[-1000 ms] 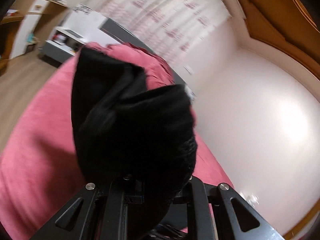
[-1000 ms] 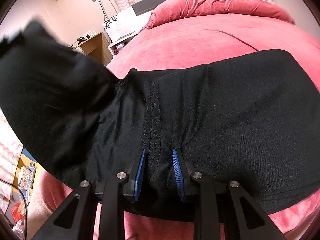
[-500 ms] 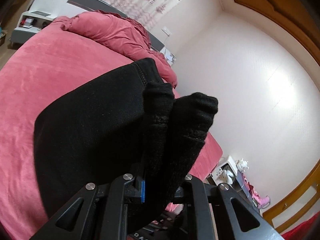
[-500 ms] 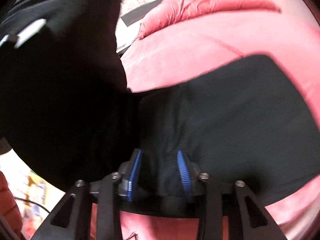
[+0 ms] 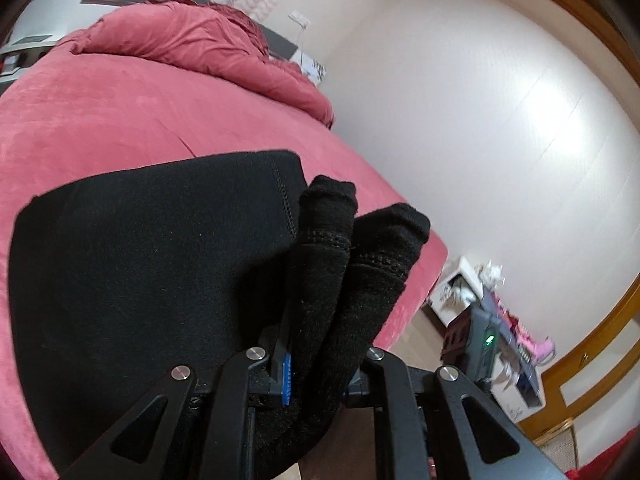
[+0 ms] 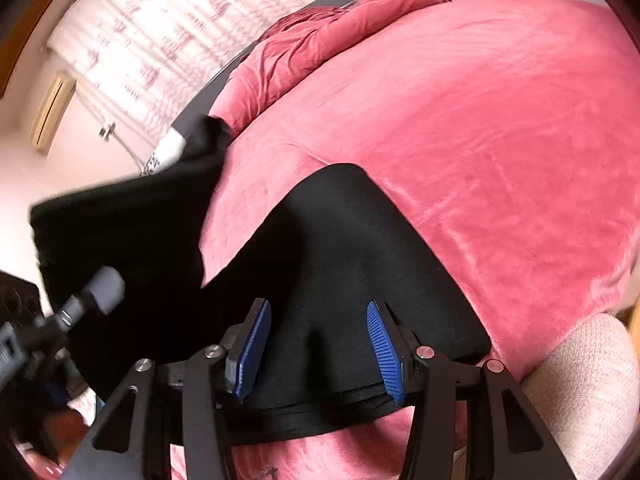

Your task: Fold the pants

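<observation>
Pants [image 6: 352,264]: black, spread over the red bed [image 6: 480,128], filling the lower centre of the right wrist view and the lower left of the left wrist view. Left gripper [image 5: 320,368]: fingers clamped on a bunched fold of the pants, two rolled hems poking up at frame centre. Right gripper [image 6: 316,344]: blue-padded fingers [image 6: 250,350] opening, fabric lying between them, pads clear of it. Rumpled red duvet [image 5: 200,44] in the upper left of the left wrist view; patterned curtain [image 6: 168,40] upper left in the right.
</observation>
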### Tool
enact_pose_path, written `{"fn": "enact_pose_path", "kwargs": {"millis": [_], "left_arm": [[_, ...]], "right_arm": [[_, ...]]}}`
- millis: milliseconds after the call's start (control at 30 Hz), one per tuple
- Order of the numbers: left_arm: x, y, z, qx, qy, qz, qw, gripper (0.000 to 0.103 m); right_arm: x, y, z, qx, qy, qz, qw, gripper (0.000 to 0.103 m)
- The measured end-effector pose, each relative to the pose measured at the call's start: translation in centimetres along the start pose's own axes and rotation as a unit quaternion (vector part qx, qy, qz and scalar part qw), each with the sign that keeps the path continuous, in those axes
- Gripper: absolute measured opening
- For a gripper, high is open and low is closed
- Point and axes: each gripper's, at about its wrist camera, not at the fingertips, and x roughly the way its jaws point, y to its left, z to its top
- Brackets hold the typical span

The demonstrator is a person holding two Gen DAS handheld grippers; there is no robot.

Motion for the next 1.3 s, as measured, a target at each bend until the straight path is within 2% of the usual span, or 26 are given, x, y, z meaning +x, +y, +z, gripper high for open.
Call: {"fn": "enact_pose_path", "kwargs": {"millis": [67, 167, 233, 333, 433, 500, 533, 600, 667, 767, 867, 967, 1067, 1133, 1233, 1300], "left_arm": [[1.8, -0.2, 0.3, 0.007, 0.012, 0.005, 0.9999, 0.015], [3.7, -0.7, 0.3, 0.020, 0.022, 0.015, 0.9994, 0.015], [5.0, -1.1, 0.9, 0.030, 0.027, 0.023, 0.9989, 0.015], [6.9, -1.8, 0.5, 0.042, 0.042, 0.030, 0.9978, 0.015], [8.7, -3.2, -0.7, 0.076, 0.061, 0.042, 0.9944, 0.017], [10.7, -4.0, -1.4, 0.107, 0.088, 0.068, 0.9880, 0.031], [11.3, -4.5, -2.0, 0.118, 0.097, 0.073, 0.9855, 0.034], [11.8, -5.4, -2.6, 0.147, 0.093, 0.079, 0.9815, 0.044], [11.5, -6.4, -3.0, 0.172, 0.085, 0.072, 0.9788, 0.050], [10.4, -7.2, -3.3, 0.181, 0.090, 0.051, 0.9781, 0.050], [7.7, -7.2, -3.0, 0.174, 0.058, 0.018, 0.9828, 0.051], [4.3, -6.1, -2.7, 0.165, 0.003, 0.034, 0.9856, 0.051], [1.4, -4.2, -1.9, 0.145, -0.059, 0.087, 0.9837, 0.052], [0.3, -2.4, -1.6, 0.122, -0.086, 0.131, 0.9801, 0.052], [-0.5, 1.2, -1.7, 0.067, -0.090, 0.187, 0.9759, 0.052], [-0.7, 3.5, -2.5, 0.025, -0.078, 0.199, 0.9766, 0.053]], "right_arm": [[-1.4, -0.3, 0.0, 0.006, -0.044, -0.033, 0.998, 0.052], [-3.8, -1.6, -0.1, 0.046, -0.117, -0.066, 0.990, 0.065], [-4.7, -2.9, -0.1, 0.076, -0.138, -0.083, 0.984, 0.071], [-4.3, -5.8, -0.5, 0.148, -0.123, -0.086, 0.977, 0.071], [-4.1, -7.1, -0.7, 0.184, -0.114, -0.081, 0.973, 0.070], [-4.1, -6.9, -0.7, 0.179, -0.118, -0.087, 0.973, 0.070], [-3.9, -6.7, -0.7, 0.176, -0.117, -0.088, 0.973, 0.071], [-3.9, -6.1, -0.8, 0.168, -0.113, -0.093, 0.975, 0.072], [-3.4, -6.1, -0.2, 0.165, -0.111, -0.095, 0.975, 0.073], [-2.5, -6.0, 0.6, 0.160, -0.109, -0.101, 0.976, 0.074], [-1.9, -5.6, 0.9, 0.154, -0.111, -0.106, 0.976, 0.075], [-1.9, -5.3, 0.7, 0.150, -0.121, -0.111, 0.975, 0.076], [-2.3, -4.3, 0.6, 0.130, -0.132, -0.128, 0.974, 0.076], [-2.8, -3.3, 0.6, 0.101, -0.139, -0.139, 0.975, 0.076], [-3.3, 0.2, 1.1, 0.020, -0.148, -0.149, 0.978, 0.076], [-3.3, 2.4, 1.5, -0.028, -0.145, -0.143, 0.979, 0.076]]}}
